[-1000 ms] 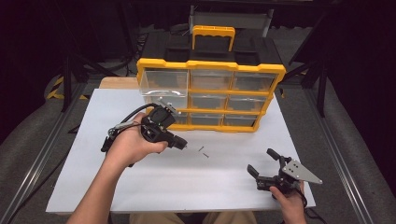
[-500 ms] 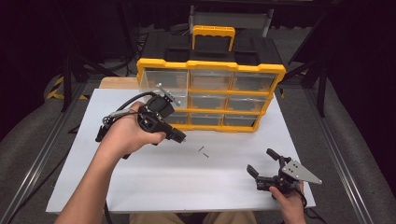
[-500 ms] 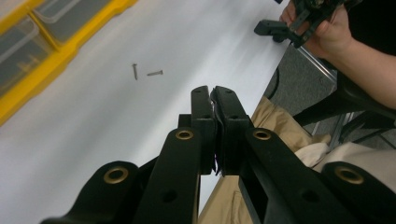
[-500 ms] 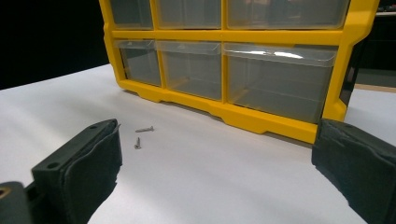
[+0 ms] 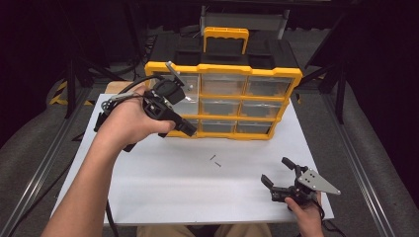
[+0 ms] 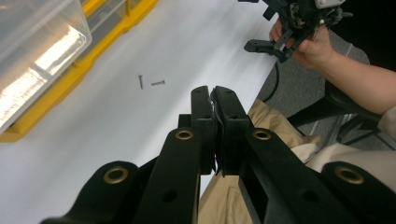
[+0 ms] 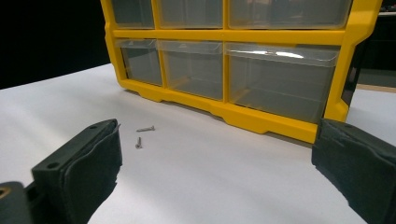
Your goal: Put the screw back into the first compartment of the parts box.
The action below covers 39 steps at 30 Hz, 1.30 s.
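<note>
At the bottom right of the high view, nearest the person, the right tongs [image 5: 279, 177] sit low over the white worktop [image 5: 163, 192], held in a hand at the worktop's near edge. Their two black jaws stand wide apart with nothing between them; in the right gripper view the padded jaws frame the lower corners of the picture, far from each other.

A little farther in, near the middle of the high view, two small grey metal screws [image 5: 215, 161] lie loose on the bare worktop, just beside each other and apart from everything else. In the right gripper view the screws [image 7: 142, 135] show left of centre, one lying crosswise and one pointing away; in the left gripper view they [image 6: 150, 82] lie in the upper left, between the yellow frame and the jaws.

Left of centre in the high view, the left tongs [image 5: 190, 131] are held up in the air by the person's left hand [image 5: 129, 120], pointing down to the right, their tip in front of the cabinet's lower left drawers. In the left gripper view the jaws press flat together, closed on nothing that can be seen.

Farthest back, a yellow plastic organiser cabinet with clear drawers [image 5: 237, 101] stands upright across the far part of the worktop, a yellow carry handle [image 5: 226, 37] rising behind its top.
</note>
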Tool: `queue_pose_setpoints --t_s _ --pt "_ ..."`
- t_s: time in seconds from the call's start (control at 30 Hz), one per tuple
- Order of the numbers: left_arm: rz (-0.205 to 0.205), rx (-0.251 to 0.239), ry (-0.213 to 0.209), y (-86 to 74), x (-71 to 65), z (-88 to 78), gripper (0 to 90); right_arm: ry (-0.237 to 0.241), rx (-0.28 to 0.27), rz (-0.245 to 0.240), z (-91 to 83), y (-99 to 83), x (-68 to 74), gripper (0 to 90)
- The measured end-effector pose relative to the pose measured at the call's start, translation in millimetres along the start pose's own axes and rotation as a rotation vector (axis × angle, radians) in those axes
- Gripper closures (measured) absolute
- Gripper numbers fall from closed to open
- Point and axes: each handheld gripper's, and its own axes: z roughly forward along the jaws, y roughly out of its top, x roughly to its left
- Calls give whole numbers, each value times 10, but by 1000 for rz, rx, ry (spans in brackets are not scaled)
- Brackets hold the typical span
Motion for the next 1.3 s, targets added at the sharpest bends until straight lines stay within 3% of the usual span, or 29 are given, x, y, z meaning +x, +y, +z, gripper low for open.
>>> queue_pose_setpoints --t_s 0.43,0.97,1.3 --pt "-3 -16 35 266 -57 -279 880 -2 -5 0 -5 2 -5 23" --pt "-62 -49 134 485 271 -570 880 -1 -10 6 -10 4 -12 23" --pt "-86 -87 194 465 500 -528 880 -1 -9 12 -15 0 -17 23"
